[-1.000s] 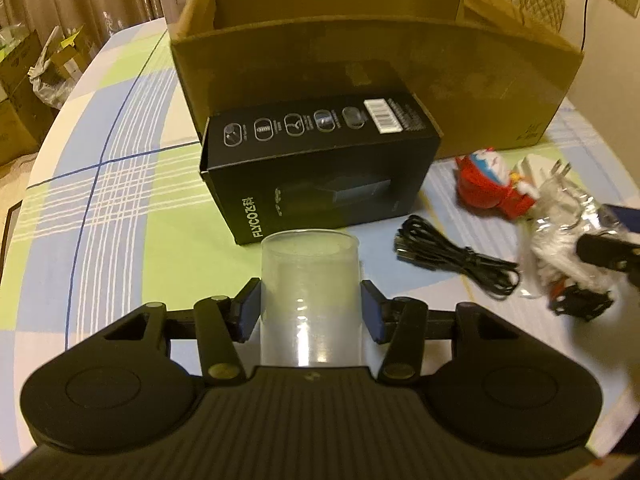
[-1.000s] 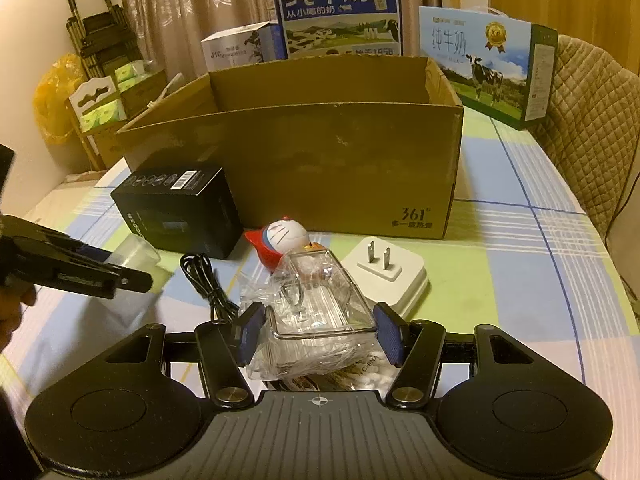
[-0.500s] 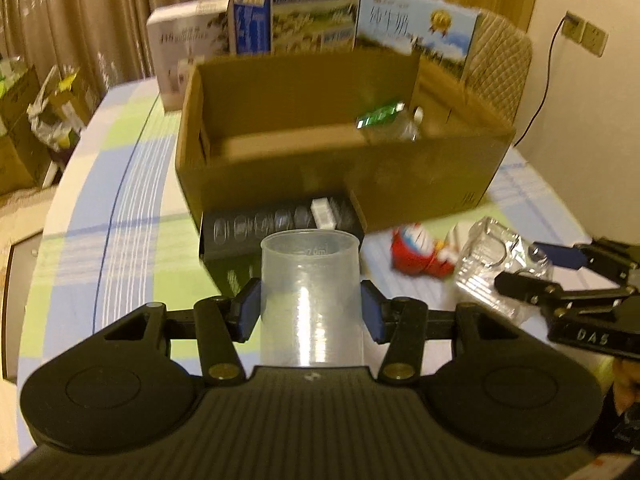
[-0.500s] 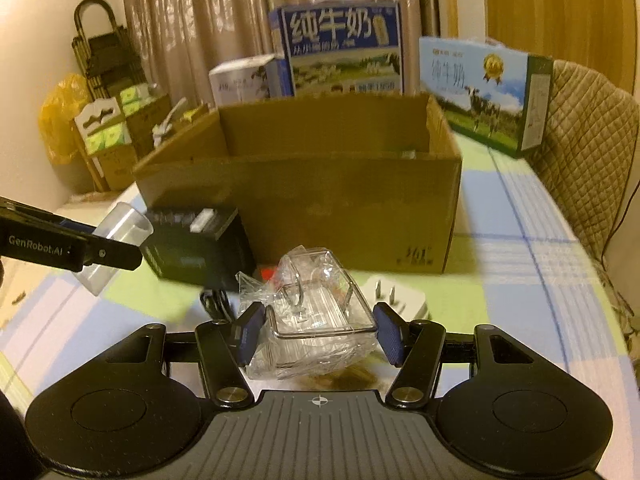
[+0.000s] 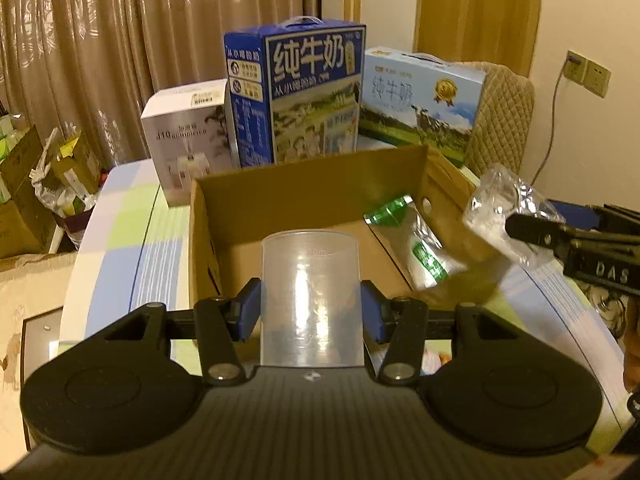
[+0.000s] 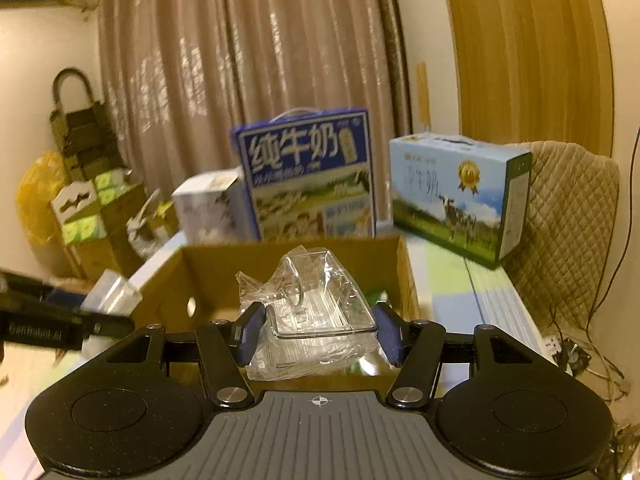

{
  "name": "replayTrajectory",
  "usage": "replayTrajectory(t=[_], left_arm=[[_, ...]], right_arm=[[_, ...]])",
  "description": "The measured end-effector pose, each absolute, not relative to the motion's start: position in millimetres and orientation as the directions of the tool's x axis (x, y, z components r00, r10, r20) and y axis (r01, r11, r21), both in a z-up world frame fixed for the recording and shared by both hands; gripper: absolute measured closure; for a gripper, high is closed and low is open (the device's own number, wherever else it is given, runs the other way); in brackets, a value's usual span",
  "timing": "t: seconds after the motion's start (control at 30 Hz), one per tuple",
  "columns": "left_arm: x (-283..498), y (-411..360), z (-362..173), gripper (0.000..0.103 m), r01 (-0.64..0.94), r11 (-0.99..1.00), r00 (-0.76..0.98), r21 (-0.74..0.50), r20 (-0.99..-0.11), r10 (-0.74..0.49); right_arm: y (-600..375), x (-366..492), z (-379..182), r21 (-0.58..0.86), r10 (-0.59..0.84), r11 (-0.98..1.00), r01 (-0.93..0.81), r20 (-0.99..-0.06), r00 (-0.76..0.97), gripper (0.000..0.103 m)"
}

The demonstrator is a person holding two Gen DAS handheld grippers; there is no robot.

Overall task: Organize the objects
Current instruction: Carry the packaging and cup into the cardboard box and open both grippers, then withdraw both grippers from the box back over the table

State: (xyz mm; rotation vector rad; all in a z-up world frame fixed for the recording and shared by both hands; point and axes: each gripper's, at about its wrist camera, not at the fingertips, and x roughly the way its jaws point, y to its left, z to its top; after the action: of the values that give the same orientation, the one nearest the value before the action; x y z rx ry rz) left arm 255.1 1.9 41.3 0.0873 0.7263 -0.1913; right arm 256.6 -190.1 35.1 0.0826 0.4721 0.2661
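Measuring cup (image 5: 312,296) is standing upright, mouth up, clamped in the left gripper (image 5: 311,312) fingers, while the right gripper (image 6: 318,334) fingers are clamping a plastic-wrapped clear tray (image 6: 316,308) at 12 o'clock over the cardboard box (image 5: 312,196).

The box (image 5: 320,196) stands open at the top, its left floor bare; a green packet (image 5: 416,240) leans along the right wall. Milk cartons (image 5: 304,92) crowd close behind the far wall, and the right tool (image 5: 516,228) hangs over the right rim
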Motion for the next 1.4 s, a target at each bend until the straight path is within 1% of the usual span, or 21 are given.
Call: replayTrajectory(t=[0.13, 0.27, 0.37, 0.53, 0.57, 0.6, 0.63, 0.7, 0.9, 1.03, 1.1, 1.13, 1.17, 1.2, 1.4], left_arm=[[282.2, 2.9, 39.3, 0.056, 0.184, 0.983, 0.735, 0.012, -0.665, -0.13], [301.0, 1.6, 31.7, 0.056, 0.183, 0.983, 0.729, 0.019, -0.673, -0.123], [310.5, 1.5, 25.5, 0.056, 0.191, 0.981, 0.725, 0.029, -0.678, -0.121], [323.8, 1.7, 14.5, 0.056, 0.19, 0.982, 0.719, 0.022, -0.684, -0.124], [326.4, 1.5, 12.2, 0.05, 0.19, 0.982, 0.718, 0.015, -0.684, -0.128], [328.1, 1.9, 10.4, 0.027, 0.187, 0.982, 0.718, 0.007, -0.683, -0.132], [329.1, 2.2, 9.2, 0.02, 0.176, 0.984, 0.722, 0.007, -0.68, -0.124], [328.2, 2.8, 10.0, 0.022, 0.175, 0.984, 0.733, 0.017, -0.67, -0.119], [315.2, 12.1, 9.5, 0.022, 0.157, 0.988, 0.742, -0.003, -0.66, -0.12], [304.2, 17.2, 10.8, 0.022, 0.149, 0.989, 0.747, -0.017, -0.653, -0.124], [298.2, 18.8, 12.8, 0.022, 0.146, 0.989, 0.751, -0.023, -0.648, -0.126], [294.5, 19.6, 14.1, 0.022, 0.143, 0.989, 0.754, -0.027, -0.644, -0.127], [290.9, 20.2, 15.3, 0.021, 0.141, 0.99, 0.757, -0.029, -0.641, -0.126], [286.3, 20.6, 16.7, 0.021, 0.14, 0.99, 0.761, -0.03, -0.636, -0.127], [253.7, 24.1, 18.6, 0.02, 0.118, 0.993, 0.776, -0.022, -0.622, -0.106]], right_arm=[[-188.3, 285.2, 22.5, 0.168, 0.246, 0.967, -0.191, -0.431, 0.868, 0.047], [-189.5, 301.4, 1.4, 0.198, 0.242, 0.966, -0.165, -0.472, 0.848, 0.047], [-185.2, 306.8, -5.6, 0.185, 0.244, 0.967, -0.173, -0.49, 0.837, 0.047], [-184.0, 317.1, -11.6, 0.171, 0.241, 0.969, -0.179, -0.495, 0.835, 0.047], [-184.4, 318.7, -12.5, 0.171, 0.241, 0.969, -0.178, -0.495, 0.835, 0.047], [-184.9, 319.9, -12.7, 0.172, 0.239, 0.969, -0.175, -0.495, 0.836, 0.047], [-185.6, 321.0, -13.0, 0.174, 0.238, 0.969, -0.173, -0.495, 0.836, 0.047], [-186.8, 322.6, -13.9, 0.181, 0.242, 0.968, -0.173, -0.5, 0.832, 0.047], [-185.0, 323.8, -17.7, 0.175, 0.243, 0.968, -0.178, -0.506, 0.827, 0.047], [-184.2, 325.4, -17.9, 0.184, 0.268, 0.962, -0.202, -0.48, 0.835, 0.047], [-184.0, 326.1, -16.7, 0.196, 0.302, 0.952, -0.237, -0.444, 0.843, 0.046], [-183.9, 324.5, -14.7, 0.191, 0.307, 0.95, -0.248, -0.415, 0.856, 0.041], [-184.2, 322.2, -11.8, 0.182, 0.302, 0.951, -0.248, -0.391, 0.87, 0.032], [-185.1, 319.5, -9.0, 0.181, 0.3, 0.952, -0.248, -0.374, 0.878, 0.03], [-200.1, 299.4, 3.3, 0.195, 0.27, 0.957, -0.216, -0.319, 0.909, 0.028]])
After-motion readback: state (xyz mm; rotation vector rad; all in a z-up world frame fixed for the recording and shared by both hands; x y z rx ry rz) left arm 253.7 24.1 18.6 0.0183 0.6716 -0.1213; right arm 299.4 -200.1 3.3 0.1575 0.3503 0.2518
